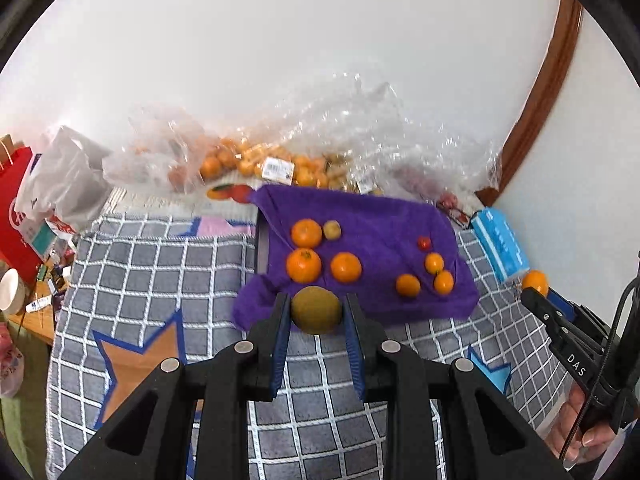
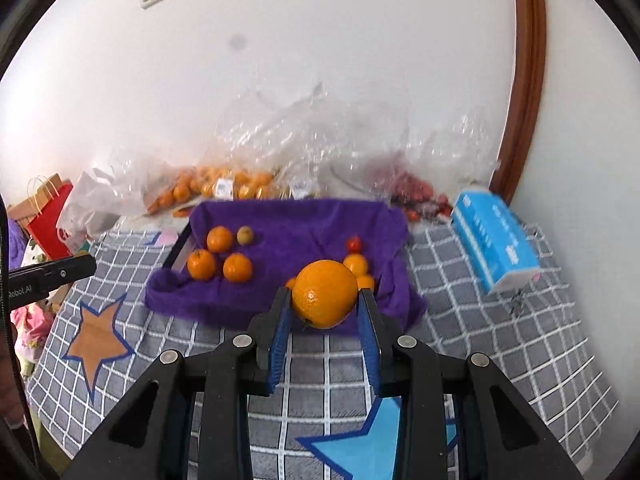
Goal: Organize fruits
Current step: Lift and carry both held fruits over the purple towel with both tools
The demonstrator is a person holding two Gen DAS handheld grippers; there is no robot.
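L fingers point(image 1: 316, 312) clamping brownish-green fruit point(image 1: 316, 309) across its middle, hovering at near edge of purple towel point(image 1: 372, 216). R fingers point(image 2: 325, 298) gripping big orange point(image 2: 325, 293) at widest part, over towel's near-right side. Both feeling firm, round, prob roll-prone w/ smooth skin; I'm holding at equator, light squeeze. Oranges point(image 1: 306, 265) grouping far-left on towel, small ones point(image 1: 408, 285) right.

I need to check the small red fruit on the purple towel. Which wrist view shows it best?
The left wrist view: the small red fruit sits unobstructed on the purple towel. In the right wrist view it also shows, just beyond the held orange, which hides neighbouring fruit.
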